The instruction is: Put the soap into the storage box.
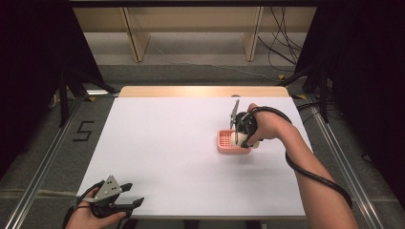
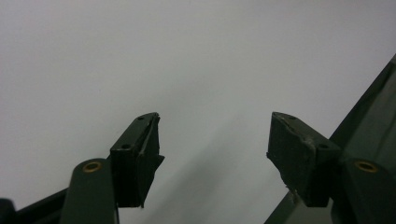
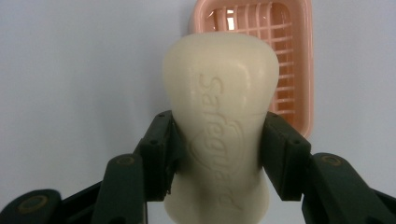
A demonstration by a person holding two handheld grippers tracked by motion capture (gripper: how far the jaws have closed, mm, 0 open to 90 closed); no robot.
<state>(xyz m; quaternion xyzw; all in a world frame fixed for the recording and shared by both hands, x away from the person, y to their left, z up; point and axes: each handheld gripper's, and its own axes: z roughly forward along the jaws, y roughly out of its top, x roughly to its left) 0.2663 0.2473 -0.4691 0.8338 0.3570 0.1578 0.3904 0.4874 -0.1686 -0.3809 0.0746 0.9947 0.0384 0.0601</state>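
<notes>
In the high view the table [image 1: 157, 143], covered in white, carries a pink soap dish [image 1: 226, 143] right of centre. The right gripper [image 1: 241, 139] hangs over the dish, pointing down, with the person's right hand [image 1: 264, 126] behind it and a black cable looping back along the forearm. A pale bar of soap [image 1: 237, 139] sits between its jaws, over the dish's right end; whether it touches the dish cannot be told from here. The left gripper [image 1: 133, 194] rests at the table's near left corner, held low in the left hand [image 1: 88, 217], its jaws apart and pointing right across the bare surface, well away from the dish. In the left gripper view the two black jaws stand wide apart with nothing between them, only the white table [image 2: 187, 56] beyond, and a dark edge at the lower right. In the right gripper view the jaws are clamped on the soap [image 3: 222, 116], one pad pressed to each narrow side at its waist, the embossed lettering facing the camera. The soap juts forward past the pads, and its far end overlaps the near part of the dish [image 3: 292, 56], whose slatted grid shows behind it on the white table [image 3: 70, 70].
</notes>
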